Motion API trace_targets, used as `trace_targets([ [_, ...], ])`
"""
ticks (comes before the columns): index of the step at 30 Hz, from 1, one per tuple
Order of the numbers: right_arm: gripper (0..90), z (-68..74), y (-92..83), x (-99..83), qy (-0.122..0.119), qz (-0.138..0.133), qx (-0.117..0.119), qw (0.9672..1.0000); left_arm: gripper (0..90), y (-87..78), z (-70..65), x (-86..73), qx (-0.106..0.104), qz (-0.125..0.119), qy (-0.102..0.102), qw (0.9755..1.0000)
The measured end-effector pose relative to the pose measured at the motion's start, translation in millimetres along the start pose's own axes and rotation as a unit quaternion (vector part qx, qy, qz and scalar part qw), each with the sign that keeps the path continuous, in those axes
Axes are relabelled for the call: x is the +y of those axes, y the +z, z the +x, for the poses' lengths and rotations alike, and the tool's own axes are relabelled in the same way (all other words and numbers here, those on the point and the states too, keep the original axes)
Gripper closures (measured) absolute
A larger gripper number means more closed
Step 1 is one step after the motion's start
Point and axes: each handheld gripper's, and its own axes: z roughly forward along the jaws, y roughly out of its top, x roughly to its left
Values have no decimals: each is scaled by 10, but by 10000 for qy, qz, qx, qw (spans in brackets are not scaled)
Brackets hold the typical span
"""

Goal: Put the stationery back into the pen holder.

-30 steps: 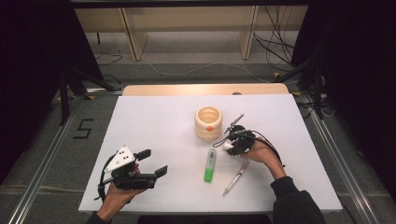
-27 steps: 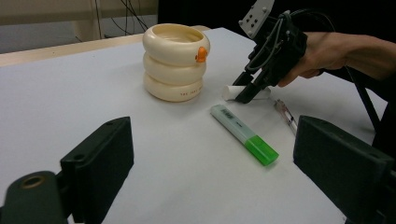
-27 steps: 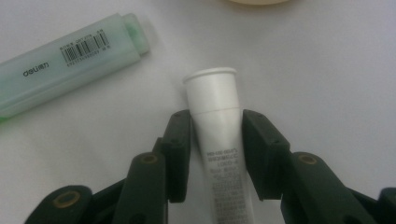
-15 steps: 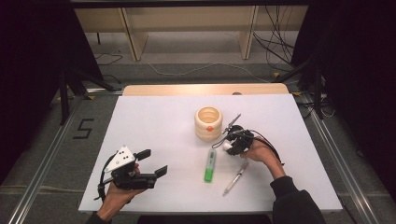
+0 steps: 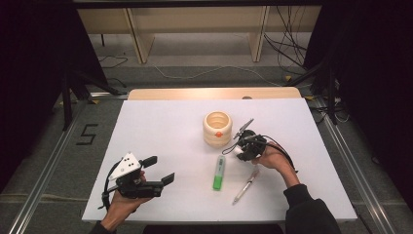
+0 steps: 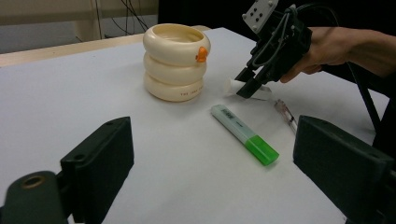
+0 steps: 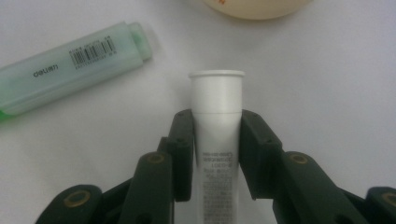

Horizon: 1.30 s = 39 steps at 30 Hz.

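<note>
Both pads of the right tongs (image 7: 215, 140) pinch the white tube (image 7: 216, 126).

Lab: railed table (image 5: 160, 126), floor cables (image 5: 287, 48)

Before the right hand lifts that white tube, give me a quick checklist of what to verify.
1. Right gripper closed on the white tube, jaws against both its sides: ok.
2. Grip centred along the tube: cannot tell, its far end is hidden.
3. Tube clear of the green highlighter: ok.
4. Cream ringed pot upright, mouth open: ok.
5. Pen lies apart from the gripper: ok.
6. Left gripper open, holding nothing, off to the side: ok.
</note>
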Motion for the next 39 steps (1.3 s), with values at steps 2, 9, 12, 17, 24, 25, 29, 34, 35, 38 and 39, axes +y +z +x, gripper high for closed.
trace_targets([
  [2, 685, -21, -20, -11, 79, -70, 24, 9999, 118, -1, 0, 0, 4, 2, 2, 10000],
  [9, 685, -62, -75, -28, 279, -373, 50, 9989, 118, -1, -2, 2, 11, -17, -2, 10000],
  [12, 686, -78, -100, -31, 329, -515, 64, 9981, 118, -4, -2, 2, 15, -23, -3, 10000],
  [17, 686, -117, -142, -51, 463, -783, 172, 9957, 119, -6, -1, 3, 14, -6, 20, 10000],
  [24, 686, -150, -220, -71, 601, -1090, 186, 9921, 119, -6, -3, 3, 20, -20, 5, 10000],
  [25, 685, -157, -229, -71, 575, -1184, 167, 9912, 119, -7, 0, 4, 19, -3, 22, 10000],
  [29, 685, -167, -277, -74, 725, -1414, 75, 9873, 119, -8, -2, 4, 21, -23, 0, 10000],
  [34, 684, -179, -335, -81, 813, -1760, -24, 9810, 119, -8, -1, 4, 26, -22, 9, 10000],
  [35, 685, -178, -349, -83, 835, -1805, -58, 9800, 119, -8, -1, 4, 28, -24, 6, 10000],
  [38, 685, -183, -372, -88, 909, -1917, -107, 9772, 119, -8, -2, 3, 34, -30, 3, 10000],
  [39, 685, -183, -379, -91, 941, -1941, -115, 9764, 119, -9, -1, 4, 32, -29, 0, 10000],
])
